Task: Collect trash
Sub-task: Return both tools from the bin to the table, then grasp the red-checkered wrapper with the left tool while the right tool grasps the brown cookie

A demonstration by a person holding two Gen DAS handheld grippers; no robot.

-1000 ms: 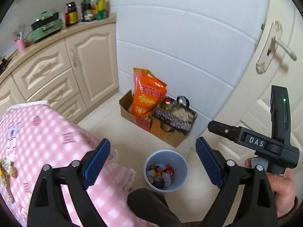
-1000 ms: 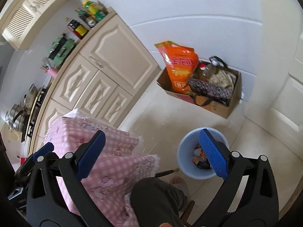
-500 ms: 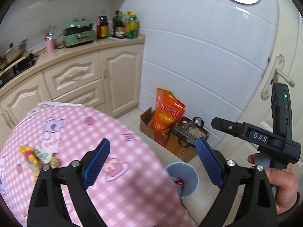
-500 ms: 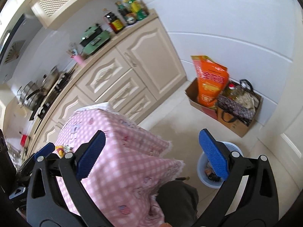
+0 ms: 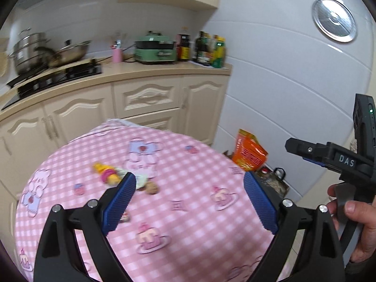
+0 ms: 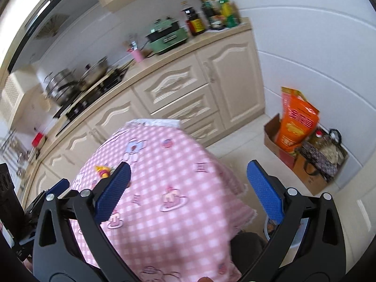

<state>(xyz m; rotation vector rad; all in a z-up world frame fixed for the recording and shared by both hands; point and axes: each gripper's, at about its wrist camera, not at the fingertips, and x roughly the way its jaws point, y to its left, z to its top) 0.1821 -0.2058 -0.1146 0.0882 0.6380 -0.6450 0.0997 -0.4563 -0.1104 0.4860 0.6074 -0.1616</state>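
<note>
Both jaws wide apart and empty, the left gripper and right gripper face the table, where trash left of centre awaits a reach-and-pinch.

A home kitchen: cream cabinets, gas stove with pots.

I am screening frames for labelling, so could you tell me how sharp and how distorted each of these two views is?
Left wrist view: motion blur smears the trash pile and the tablecloth, while the left gripper stays crisp; fisheye bends the countertop.
Right wrist view: the pots and cabinets are blurred, the right gripper is sharp, and the wall tile lines curve.
</note>
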